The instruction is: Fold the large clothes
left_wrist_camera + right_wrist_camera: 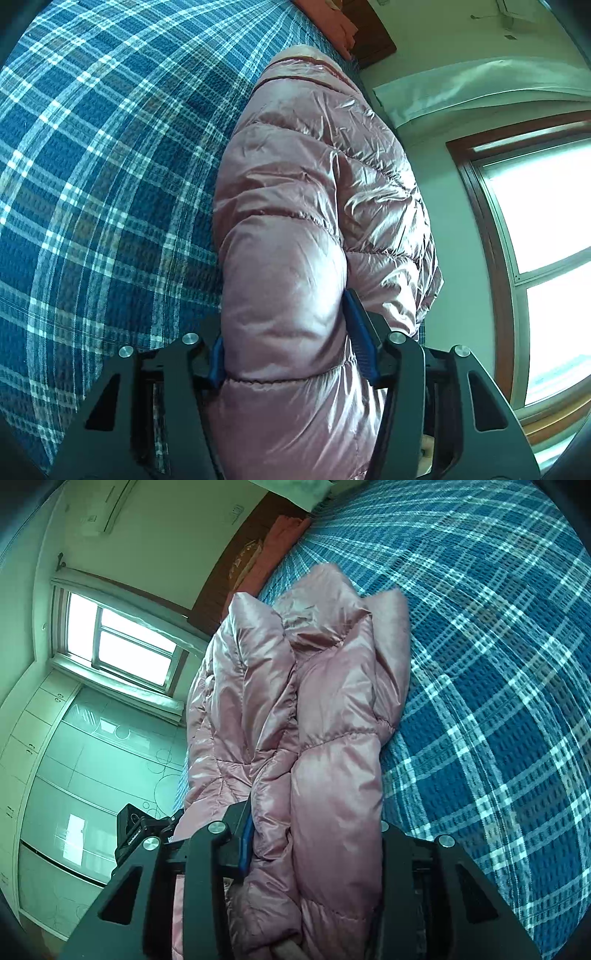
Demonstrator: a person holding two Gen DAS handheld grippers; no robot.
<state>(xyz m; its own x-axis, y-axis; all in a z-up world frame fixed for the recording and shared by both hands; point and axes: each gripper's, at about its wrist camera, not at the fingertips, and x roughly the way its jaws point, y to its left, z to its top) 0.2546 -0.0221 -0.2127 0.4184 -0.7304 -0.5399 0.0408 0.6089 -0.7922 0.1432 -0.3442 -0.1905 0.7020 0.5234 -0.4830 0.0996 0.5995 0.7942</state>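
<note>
Nearest the lens in the left wrist view, the left gripper (291,354) has its blue-padded fingers (360,343) pressed into a thick quilted panel of the pink puffer jacket (314,192), gripping a padded fold rather than a thin edge, probably because the filling gives more to hold. In the right wrist view the right gripper (314,834) is likewise clamped on bunched layers of the same jacket (332,709), with one blue pad (246,843) showing at the left and the other hidden under fabric. Judging by the two grips on one bundle, the jacket is being carried or turned over as a doubled piece for its next fold. It lies gathered lengthwise along the side of the bed (110,184), on the blue checked cover, with its far end loose and puffed up. The bed surface beside it looks open, so nothing blocks laying it flat. Farther off are a reddish cloth (280,535) by the headboard, a window (535,221) and wardrobe doors (92,757).
</note>
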